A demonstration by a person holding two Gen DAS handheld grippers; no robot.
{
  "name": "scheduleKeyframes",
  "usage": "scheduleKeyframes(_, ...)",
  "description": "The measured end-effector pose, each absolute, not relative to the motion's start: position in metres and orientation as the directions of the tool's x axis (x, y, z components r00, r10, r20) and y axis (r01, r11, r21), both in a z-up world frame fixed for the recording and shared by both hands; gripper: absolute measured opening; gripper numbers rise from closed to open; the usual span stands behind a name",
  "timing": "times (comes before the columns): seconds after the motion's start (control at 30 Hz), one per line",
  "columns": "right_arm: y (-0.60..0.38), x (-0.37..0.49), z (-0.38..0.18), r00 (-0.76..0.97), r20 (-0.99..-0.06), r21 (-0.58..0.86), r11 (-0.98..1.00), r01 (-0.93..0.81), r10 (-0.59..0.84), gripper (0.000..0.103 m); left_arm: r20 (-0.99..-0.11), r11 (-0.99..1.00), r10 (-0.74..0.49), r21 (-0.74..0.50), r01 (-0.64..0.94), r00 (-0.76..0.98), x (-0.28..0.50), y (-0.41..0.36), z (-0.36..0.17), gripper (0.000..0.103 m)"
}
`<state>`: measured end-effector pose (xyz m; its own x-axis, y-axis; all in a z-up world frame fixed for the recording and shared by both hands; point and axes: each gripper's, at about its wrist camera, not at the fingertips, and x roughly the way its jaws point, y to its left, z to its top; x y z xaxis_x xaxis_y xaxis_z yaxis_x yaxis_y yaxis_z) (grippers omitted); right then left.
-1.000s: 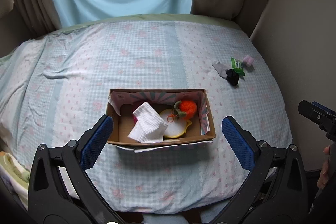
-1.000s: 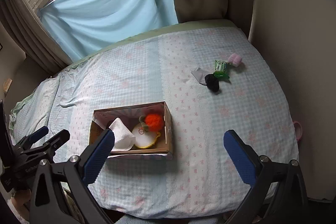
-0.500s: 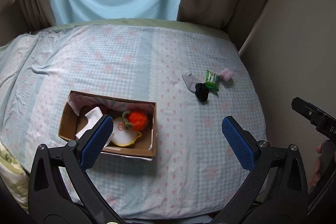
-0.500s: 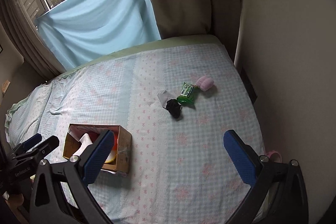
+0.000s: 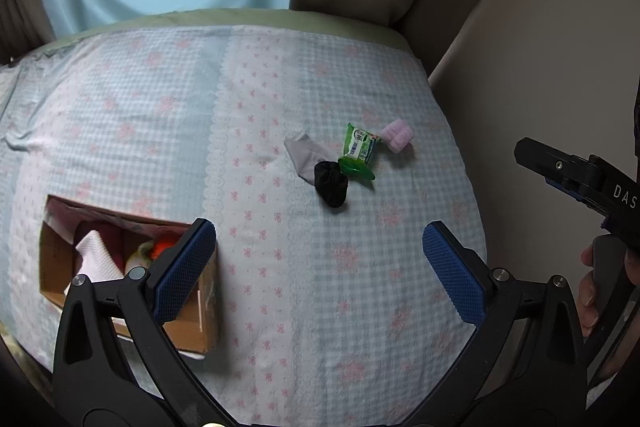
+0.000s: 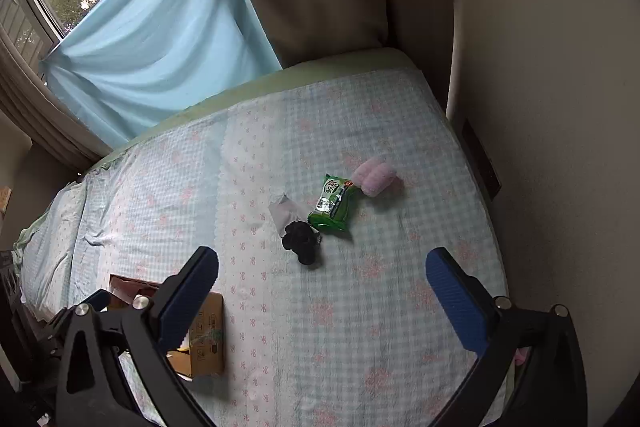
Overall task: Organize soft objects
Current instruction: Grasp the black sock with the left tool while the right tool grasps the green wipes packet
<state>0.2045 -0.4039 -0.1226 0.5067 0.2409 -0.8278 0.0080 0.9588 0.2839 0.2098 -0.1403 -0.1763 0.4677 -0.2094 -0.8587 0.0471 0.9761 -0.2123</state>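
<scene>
1. Four loose soft things clustered mid-bed, toward the right edge: black sock ball [image 6: 301,241] touching a flat grey sock [image 6: 285,211], green packet [image 6: 333,205] just beside, pink roll [image 6: 376,177] touching the packet's far corner
2. Straight ahead of the right tongs [image 6: 322,303], sock ball nearest, roughly centred between the spread jaws; released, grasping nothing
3. Grey sock's long axis slanting from far-left to near-right in the left wrist view
4. Left tongs [image 5: 318,273] likewise released and empty, cluster ahead and slightly right
5. Right hand judged nearer, better aligned for the pick
6. Cardboard box [image 5: 54,259] well apart to the left on the bed [image 5: 280,307], already holding white cloth [image 5: 94,255] and an orange item [image 5: 162,247]
</scene>
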Motion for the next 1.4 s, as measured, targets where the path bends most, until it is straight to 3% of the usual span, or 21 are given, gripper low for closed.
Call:
scheduleKeyframes(0.5, -0.406, 0.350, -0.267, 0.292, -0.882, 0.401, 0.915, 0.051, 0.370, 0.103, -0.901, 0.948, -0.305, -0.317, 0.014, 0.307, 0.340, -0.178, -0.345, 0.100)
scheduleKeyframes(0.83, -0.391, 0.393, -0.376, 0.145, -0.894, 0.443, 0.887, 0.133, 0.424, 0.087, -0.908, 0.941, -0.325, -0.339, -0.008, 0.263, 0.364, -0.188, -0.434, 0.085)
scheduleKeyframes(0.9, -0.387, 0.397, -0.389, 0.131, -0.892, 0.449, 0.881, 0.148, 0.433, 0.086, -0.908, 0.941, -0.326, -0.339, -0.005, 0.264, 0.365, -0.189, -0.440, 0.078)
scheduleKeyframes(1.0, -0.384, 0.403, -0.400, 0.135, -0.890, 0.453, 0.874, 0.176, 0.435, 0.073, -0.906, 0.938, -0.333, -0.347, -0.007, 0.263, 0.368, -0.190, -0.446, 0.069)
scheduleKeyframes(1.1, -0.380, 0.408, -0.407, 0.129, -0.888, 0.459, 0.866, 0.198, 0.441, 0.065, -0.901, 0.935, -0.341, -0.355, -0.002, 0.269, 0.371, -0.191, -0.448, 0.049)
scheduleKeyframes(1.17, -0.376, 0.410, -0.409, 0.130, -0.893, 0.450, 0.871, 0.196, 0.432, 0.053, -0.902, 0.935, -0.342, -0.354, 0.003, 0.264, 0.372, -0.192, -0.449, 0.032)
scheduleKeyframes(1.27, -0.375, 0.410, -0.409, 0.138, -0.889, 0.456, 0.868, 0.197, 0.436, 0.047, -0.902, 0.935, -0.344, -0.355, 0.005, 0.262, 0.376, -0.193, -0.449, 0.022)
scheduleKeyframes(1.4, -0.373, 0.410, -0.409, 0.142, -0.886, 0.462, 0.863, 0.204, 0.440, 0.039, -0.900, 0.936, -0.341, -0.350, 0.015, 0.273, 0.373, -0.192, -0.442, 0.018)
